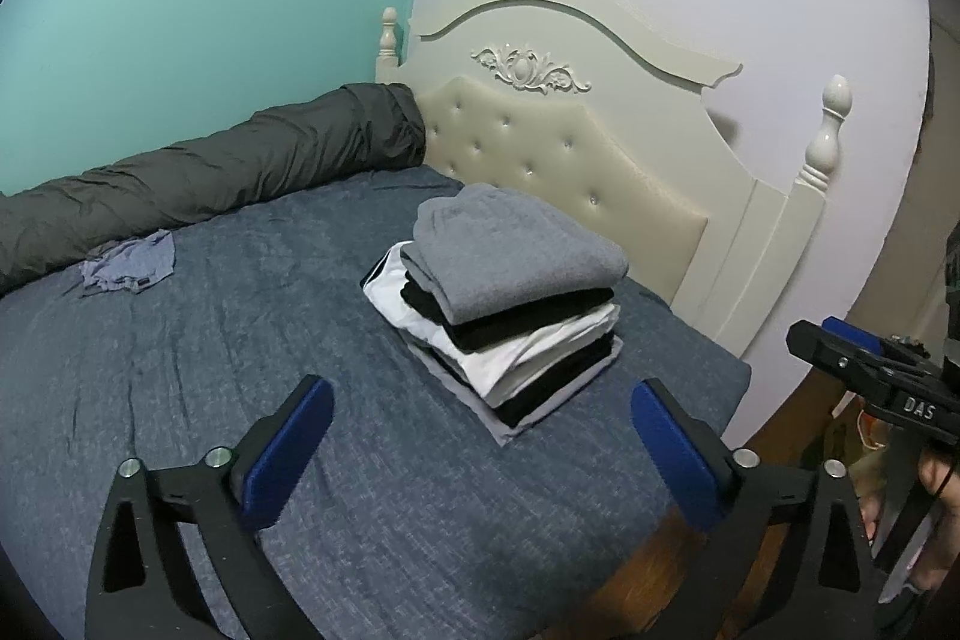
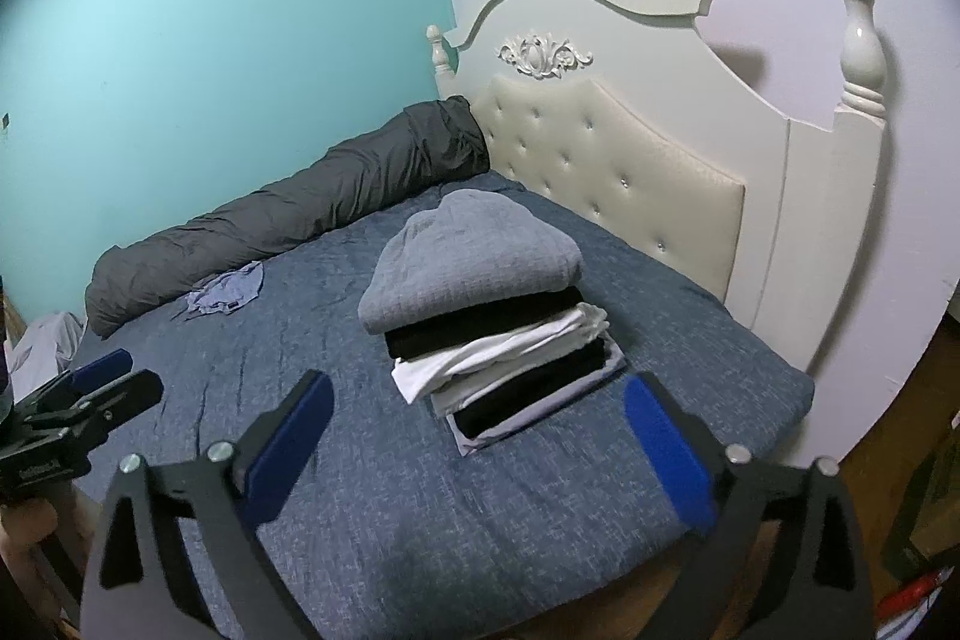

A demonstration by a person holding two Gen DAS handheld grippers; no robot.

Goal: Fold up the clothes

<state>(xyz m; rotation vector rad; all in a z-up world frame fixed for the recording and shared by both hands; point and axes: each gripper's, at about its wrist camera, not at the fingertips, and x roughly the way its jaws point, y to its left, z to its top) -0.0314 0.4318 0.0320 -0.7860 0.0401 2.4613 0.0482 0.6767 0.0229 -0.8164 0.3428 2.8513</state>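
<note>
Open bedcover on every side of the stack of folded clothes (image 1: pixel 498 304), widest toward the foot. Blocked beyond the stack by the headboard (image 1: pixel 576 142); far side walled by a rolled dark duvet (image 1: pixel 198 178), a crumpled grey-blue garment (image 1: pixel 129 265) lying just before it.

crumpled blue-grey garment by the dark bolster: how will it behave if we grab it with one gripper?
The crumpled blue-grey garment lies in loose, thin wrinkles on the blue bedspread, so it is probably floppy and will drape from a single pinch. It looks small and thin, so likely light. Its creases suggest that a push would bunch it, not slide it.
</note>
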